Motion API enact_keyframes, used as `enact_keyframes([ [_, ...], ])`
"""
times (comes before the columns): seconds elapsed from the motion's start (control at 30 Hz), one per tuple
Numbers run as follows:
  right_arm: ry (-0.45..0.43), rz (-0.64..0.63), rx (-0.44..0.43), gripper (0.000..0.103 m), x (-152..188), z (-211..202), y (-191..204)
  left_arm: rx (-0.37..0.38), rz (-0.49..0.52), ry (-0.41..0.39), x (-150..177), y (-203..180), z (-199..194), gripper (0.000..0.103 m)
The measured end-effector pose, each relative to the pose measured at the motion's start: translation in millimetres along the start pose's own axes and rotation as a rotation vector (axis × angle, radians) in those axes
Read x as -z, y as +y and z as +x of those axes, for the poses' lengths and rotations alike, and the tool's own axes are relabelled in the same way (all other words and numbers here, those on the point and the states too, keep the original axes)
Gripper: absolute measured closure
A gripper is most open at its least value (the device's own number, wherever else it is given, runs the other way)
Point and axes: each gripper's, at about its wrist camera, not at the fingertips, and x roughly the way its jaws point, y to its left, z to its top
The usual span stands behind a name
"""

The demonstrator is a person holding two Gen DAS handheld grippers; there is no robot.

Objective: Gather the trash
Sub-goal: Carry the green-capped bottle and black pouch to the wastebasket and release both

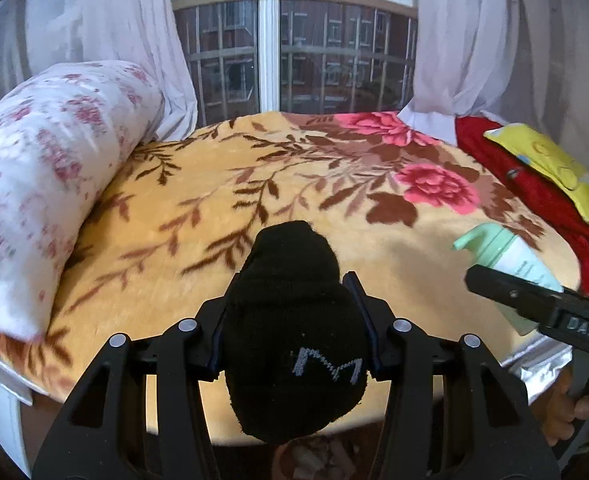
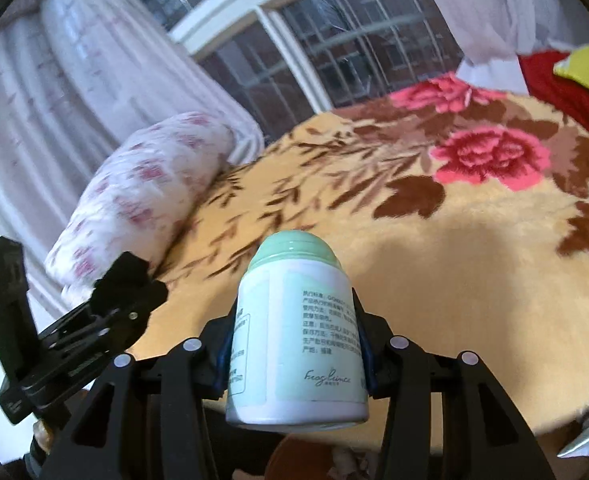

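- The bed (image 1: 214,208) lies under both your tools; whatever you drop here lands soft.
- Your right tool (image 2: 296,344) is clamped on the bottle (image 2: 294,344), held above the bed's near edge. It looks like rigid, smooth plastic, probably light; you're squeezing the labelled body, which may slip, so keep your grip on the middle.
- Your left tool (image 1: 292,320) pinches the sock (image 1: 294,332) mid-length. It's soft, limp and light; the ends will droop, so hold the bunched middle.
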Motion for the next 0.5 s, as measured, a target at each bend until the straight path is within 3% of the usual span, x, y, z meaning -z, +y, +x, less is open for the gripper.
enact_keyframes([
  [0.23, 0.001, -0.080, 0.032, 0.056, 66.3, -48.0, 30.5, -0.036, 0.055, -0.018, 71.5, 0.9, -47.6, 0.054],
  [0.4, 0.096, -0.130, 0.073, 0.056, 118.0, -34.9, 34.8, 0.007, 0.054, 0.074, 119.1, -0.7, -34.4, 0.054],
  [0.5, 0.173, -0.099, 0.074, 0.056, 143.2, -20.1, 25.3, 0.023, 0.025, 0.179, 147.7, 3.1, -8.2, 0.054],
])
